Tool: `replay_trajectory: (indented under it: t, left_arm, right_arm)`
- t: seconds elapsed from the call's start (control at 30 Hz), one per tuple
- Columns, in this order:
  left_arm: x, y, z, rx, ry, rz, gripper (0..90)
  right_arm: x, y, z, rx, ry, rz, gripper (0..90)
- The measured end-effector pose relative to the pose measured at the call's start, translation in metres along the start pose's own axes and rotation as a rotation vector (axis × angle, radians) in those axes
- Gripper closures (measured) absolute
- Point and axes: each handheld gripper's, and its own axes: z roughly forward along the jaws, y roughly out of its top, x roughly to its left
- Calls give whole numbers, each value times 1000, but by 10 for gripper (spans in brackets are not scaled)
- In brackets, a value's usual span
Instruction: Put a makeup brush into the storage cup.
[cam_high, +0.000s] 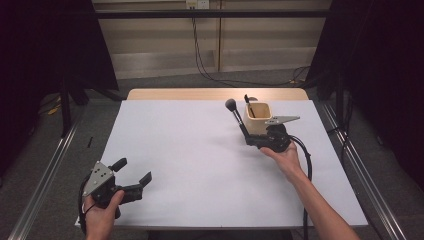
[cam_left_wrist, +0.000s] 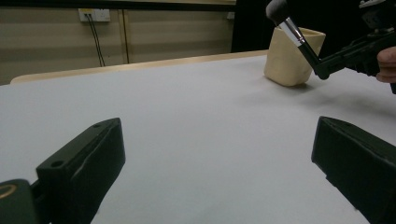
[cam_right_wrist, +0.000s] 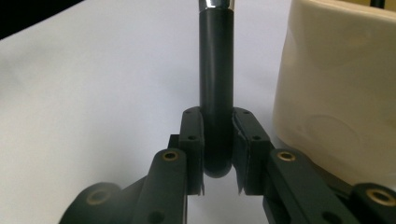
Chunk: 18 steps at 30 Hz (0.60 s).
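1. Our right tongs (cam_right_wrist: 218, 154) clamp the makeup brush (cam_right_wrist: 215, 88) by its black handle end.
2. Its round dark head (cam_high: 230, 104) tilts up beside the cream cup (cam_high: 258, 120) on the tabletop (cam_high: 200, 160).
3. Our left tongs (cam_high: 133, 172) gape wide, holding nothing.

A makeup brush (cam_high: 236, 115) with a black handle, a shiny silver band and a round dark fluffy head is lifted off the table, held at its bottom end. It tilts up and to the left, head on top. It is just left of a cream cup (cam_high: 258, 119) on the far right side.
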Motion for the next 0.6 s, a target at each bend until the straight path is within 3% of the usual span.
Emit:
replay_trajectory:
  t: [0.6]
  left_arm:
    - [-3,8,3,-13,-10,15,23]
  right_arm:
    - [7,-6,-13,-156,8,-29,756]
